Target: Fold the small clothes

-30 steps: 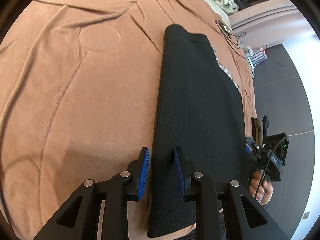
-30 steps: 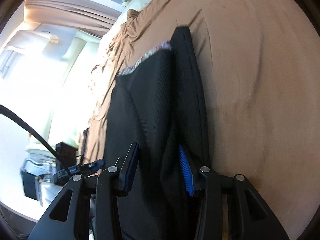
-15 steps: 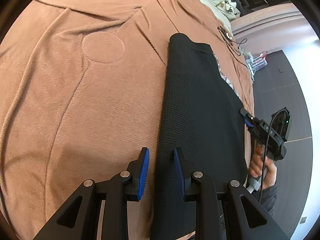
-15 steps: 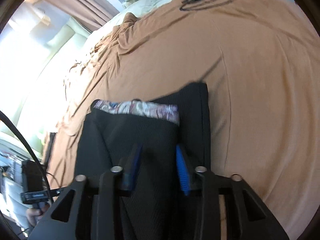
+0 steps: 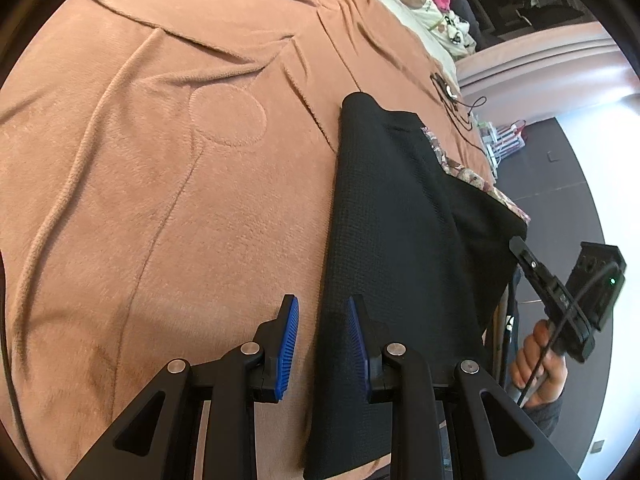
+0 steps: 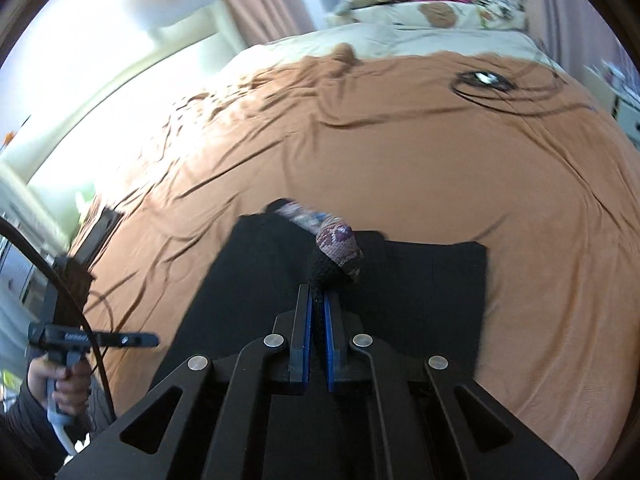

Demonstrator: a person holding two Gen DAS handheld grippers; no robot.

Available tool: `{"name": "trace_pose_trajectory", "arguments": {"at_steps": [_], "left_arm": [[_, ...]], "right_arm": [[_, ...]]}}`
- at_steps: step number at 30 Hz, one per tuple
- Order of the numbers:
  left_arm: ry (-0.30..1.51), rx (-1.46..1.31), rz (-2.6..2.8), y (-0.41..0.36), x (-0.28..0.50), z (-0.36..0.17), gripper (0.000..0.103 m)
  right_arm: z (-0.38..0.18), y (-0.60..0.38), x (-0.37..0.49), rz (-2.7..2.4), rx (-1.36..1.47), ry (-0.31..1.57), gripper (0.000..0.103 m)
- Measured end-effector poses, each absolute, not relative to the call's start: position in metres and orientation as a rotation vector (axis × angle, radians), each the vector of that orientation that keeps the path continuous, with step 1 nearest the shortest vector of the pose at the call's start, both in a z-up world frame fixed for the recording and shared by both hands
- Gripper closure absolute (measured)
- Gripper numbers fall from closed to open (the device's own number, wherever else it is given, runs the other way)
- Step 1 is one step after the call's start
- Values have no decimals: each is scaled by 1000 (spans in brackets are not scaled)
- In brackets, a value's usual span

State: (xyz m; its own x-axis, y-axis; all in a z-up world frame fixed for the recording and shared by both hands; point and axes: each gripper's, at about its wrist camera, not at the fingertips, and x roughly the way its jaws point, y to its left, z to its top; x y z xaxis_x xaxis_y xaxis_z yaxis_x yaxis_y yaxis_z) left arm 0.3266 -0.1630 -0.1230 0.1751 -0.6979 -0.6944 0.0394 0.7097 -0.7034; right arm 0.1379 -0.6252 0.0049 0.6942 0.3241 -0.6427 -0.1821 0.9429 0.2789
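**Right gripper pinches the patterned edge of a black garment on the bed**

In the left wrist view, the left gripper [image 5: 322, 344] sits low over the brown blanket [image 5: 160, 184]. Its 2 blue pads stand apart with a gap between them; the left long edge of the black knit garment [image 5: 384, 240] runs into that gap, yet neither pad visibly presses on it. The garment lies as a long strip, its long axis running from the near bottom edge of the view away toward the pillows [image 5: 420, 4], narrowing to a rounded far end. Its near end is cut off by the frame and the gripper's arms. Along its right side a patterned band [image 5: 468, 172] peeks out, partly covered by a raised black flap. Farther right, the right gripper [image 5: 520, 246] reaches that flap's corner; its fingertips are too dark to separate there. The person's hand [image 5: 538, 360] holds its handle.

In the right wrist view, the right gripper [image 6: 318, 312] has its pads closed on a bunched fold of the garment [image 6: 420, 292], with the patterned band [image 6: 340, 246] sticking up past the tips, blurred. The garment's near part is hidden beneath the gripper body. A coiled cable [image 6: 480, 84] lies far up the blanket [image 6: 400, 152].
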Motion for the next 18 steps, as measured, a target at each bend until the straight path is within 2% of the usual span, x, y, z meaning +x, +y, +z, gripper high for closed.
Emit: {"name": "trace_pose_trajectory", "arguments": {"at_steps": [9,13,15,16,17,18], "left_arm": [[1278,-656,-569,-148,324,-118,77],[1273,-661,-567,-143,321,-117,77],[1269,-662,-566,-140,320,-115,77],[1266,-661,-564,-139,320,-115,77],[1264,-660,-564,-138,321,-114,77],[1261,-660,-563,-138,321,-114,77]], "right_arm": [[13,-557,121,407,95,787,101],[0,-537,126,437,59,897,99],[-4,-535,137,464,68,947,91],[-3,-535,141,477,78,957,80],[0,-539,145,481,87,950,66],[3,-545,148,476,98,933,57]]}}
